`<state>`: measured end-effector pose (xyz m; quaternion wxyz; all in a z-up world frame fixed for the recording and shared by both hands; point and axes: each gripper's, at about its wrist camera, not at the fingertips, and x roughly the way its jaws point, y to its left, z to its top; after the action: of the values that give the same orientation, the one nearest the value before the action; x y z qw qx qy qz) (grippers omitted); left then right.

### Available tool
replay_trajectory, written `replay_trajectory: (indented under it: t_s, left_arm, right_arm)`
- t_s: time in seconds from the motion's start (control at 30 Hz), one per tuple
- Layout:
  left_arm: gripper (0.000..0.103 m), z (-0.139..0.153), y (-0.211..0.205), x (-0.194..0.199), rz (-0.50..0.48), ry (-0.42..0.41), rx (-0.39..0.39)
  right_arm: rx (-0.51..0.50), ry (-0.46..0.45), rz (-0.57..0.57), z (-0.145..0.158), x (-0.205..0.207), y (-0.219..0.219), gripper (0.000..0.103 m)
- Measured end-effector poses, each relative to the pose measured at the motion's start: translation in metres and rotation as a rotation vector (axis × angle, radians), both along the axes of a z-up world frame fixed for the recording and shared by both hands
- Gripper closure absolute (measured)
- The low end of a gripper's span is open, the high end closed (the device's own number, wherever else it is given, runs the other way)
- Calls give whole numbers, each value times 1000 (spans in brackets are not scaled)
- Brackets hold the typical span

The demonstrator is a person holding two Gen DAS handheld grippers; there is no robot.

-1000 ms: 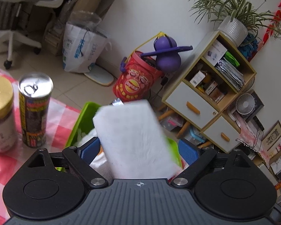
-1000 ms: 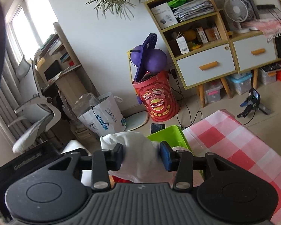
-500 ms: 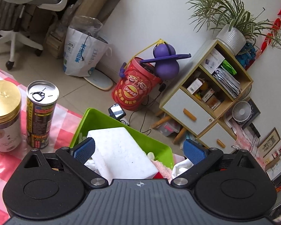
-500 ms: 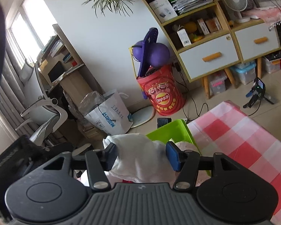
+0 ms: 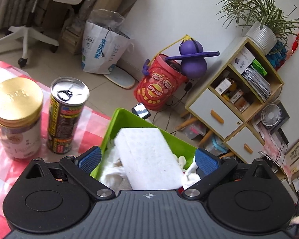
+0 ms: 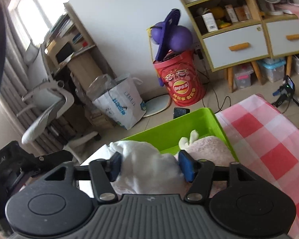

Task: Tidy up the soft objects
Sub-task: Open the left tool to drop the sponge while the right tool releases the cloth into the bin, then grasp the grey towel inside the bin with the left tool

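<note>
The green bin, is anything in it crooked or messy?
Yes. In the green bin, the white foam block lies tilted on crumpled white cloths, not flat. The right tool grips a white cloth above the bin beside a pink fluffy thing.

Red-checked tablecloth (image 5: pixel 85 123) under green bin (image 5: pixel 117 123), can (image 5: pixel 66 115), gold-lidded jar (image 5: pixel 17 119).

Lay's logo on red bucket (image 5: pixel 158 91)

Bright, even daylight; the window (image 6: pixel 37 14) at upper left of the right view is blown out. Strong fisheye bending at edges. Right view slightly motion-blurred, shadows soft.
</note>
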<state>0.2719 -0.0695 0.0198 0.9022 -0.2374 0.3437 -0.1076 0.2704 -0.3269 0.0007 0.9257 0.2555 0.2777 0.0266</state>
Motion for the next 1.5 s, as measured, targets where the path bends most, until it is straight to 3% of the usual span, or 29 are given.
replay_trajectory:
  t_s: [0.2, 0.4, 0.63, 0.77, 0.83, 0.87, 0.93, 1.03, 1.1, 1.2, 1.33, 1.5]
  left_arm:
    - [7, 3, 11, -8, -7, 14, 60]
    - [8, -8, 29, -29, -77, 60, 71]
    - [13, -27, 22, -58, -216, 56, 223]
    - [19, -45, 12, -63, -271, 81, 312]
    - [34, -58, 11, -61, -261, 127, 324]
    - [40, -64, 11, -58, -256, 158, 313]
    - [69, -72, 13, -54, -238, 194, 282]
    - [83, -67, 19, -52, -215, 181, 231]
    - [85, -57, 26, -52, -206, 148, 179]
    - [85, -43, 40, -47, -184, 124, 76]
    - [85, -41, 56, -34, -119, 146, -84]
    - [85, -36, 64, -26, -86, 164, -189]
  right_arm:
    - [-6, -28, 9, 23, -9, 0, 53]
    - [14, -70, -7, 45, -24, -8, 53]
    - [5, -43, 25, 42, -37, -8, 53]
    - [10, -16, 40, 37, -44, -4, 53]
    - [5, -20, 52, 39, -48, 1, 53]
    - [4, -23, 58, 39, -50, 3, 53]
    - [-7, -31, 76, 41, -54, 8, 53]
    - [-81, -40, 125, 45, -58, 20, 53]
    - [-131, -58, 168, 45, -62, 26, 53]
    - [-128, -70, 221, 44, -64, 26, 53]
    - [-110, -78, 289, 40, -67, 27, 54]
    - [-105, -76, 422, 31, -71, 42, 60]
